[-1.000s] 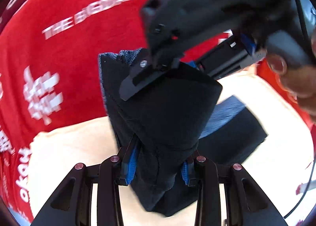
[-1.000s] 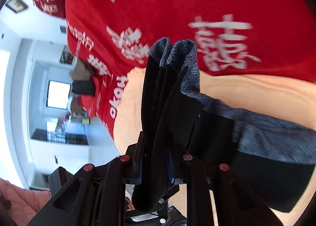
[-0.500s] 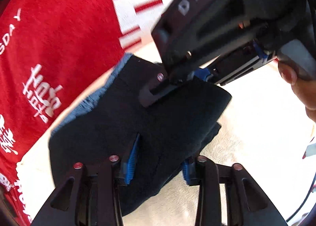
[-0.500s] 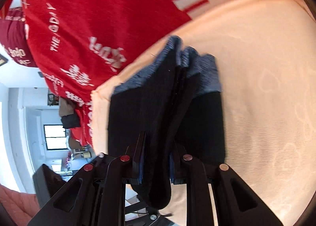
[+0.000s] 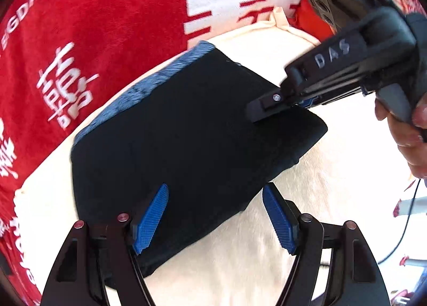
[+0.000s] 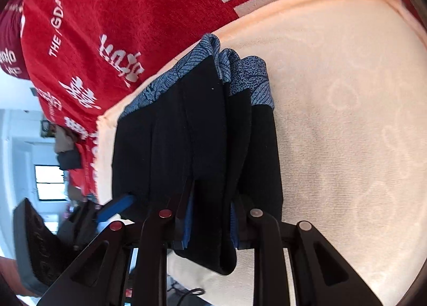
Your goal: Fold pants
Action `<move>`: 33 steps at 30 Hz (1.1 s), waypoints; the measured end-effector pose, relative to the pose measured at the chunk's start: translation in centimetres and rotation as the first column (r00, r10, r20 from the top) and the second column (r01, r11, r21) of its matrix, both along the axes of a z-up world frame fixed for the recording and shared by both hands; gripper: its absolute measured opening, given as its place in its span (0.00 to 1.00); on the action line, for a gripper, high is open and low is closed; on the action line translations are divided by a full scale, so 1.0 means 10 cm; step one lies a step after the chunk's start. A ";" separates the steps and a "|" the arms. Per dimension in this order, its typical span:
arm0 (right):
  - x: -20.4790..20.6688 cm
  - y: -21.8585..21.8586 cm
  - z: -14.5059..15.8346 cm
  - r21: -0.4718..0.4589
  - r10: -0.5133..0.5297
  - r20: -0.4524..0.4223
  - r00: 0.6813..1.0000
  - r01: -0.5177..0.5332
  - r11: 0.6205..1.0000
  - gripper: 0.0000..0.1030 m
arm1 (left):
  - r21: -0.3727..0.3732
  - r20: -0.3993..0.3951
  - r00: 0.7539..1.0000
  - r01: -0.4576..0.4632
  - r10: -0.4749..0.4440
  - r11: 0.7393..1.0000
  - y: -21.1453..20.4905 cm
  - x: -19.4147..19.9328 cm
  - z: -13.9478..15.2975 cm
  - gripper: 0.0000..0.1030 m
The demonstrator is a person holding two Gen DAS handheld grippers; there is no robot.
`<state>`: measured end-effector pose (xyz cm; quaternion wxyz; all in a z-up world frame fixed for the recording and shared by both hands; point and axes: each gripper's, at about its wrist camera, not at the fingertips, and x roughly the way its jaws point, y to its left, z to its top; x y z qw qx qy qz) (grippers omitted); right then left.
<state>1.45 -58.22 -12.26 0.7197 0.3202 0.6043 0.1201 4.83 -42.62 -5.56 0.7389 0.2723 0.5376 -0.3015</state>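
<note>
laying folded pants (image 5: 186, 140) flat on cream cloth (image 5: 333, 199): left gripper (image 5: 214, 215) jaws opening, pads clear; right gripper (image 6: 210, 222) jaws opening slightly, pinching edge to steady stack.

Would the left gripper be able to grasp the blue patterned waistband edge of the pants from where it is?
Probably not directly: the left gripper, opening, straddles the near corner of the pants; the waistband lies along the far edge.

Your black pants (image 5: 186, 145) lie folded into a thick, layered bundle on the cream towel (image 5: 333, 199), blue patterned waistband (image 6: 240, 76) stacked along the far edge, one near fold raised off the surface.
</note>
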 end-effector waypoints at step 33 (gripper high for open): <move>-0.78 0.95 0.73 -0.427 -0.253 -0.053 0.966 0.207 0.880 0.70 | -0.019 -0.223 0.895 -0.400 0.386 0.916 1.70 1.05 0.06 0.72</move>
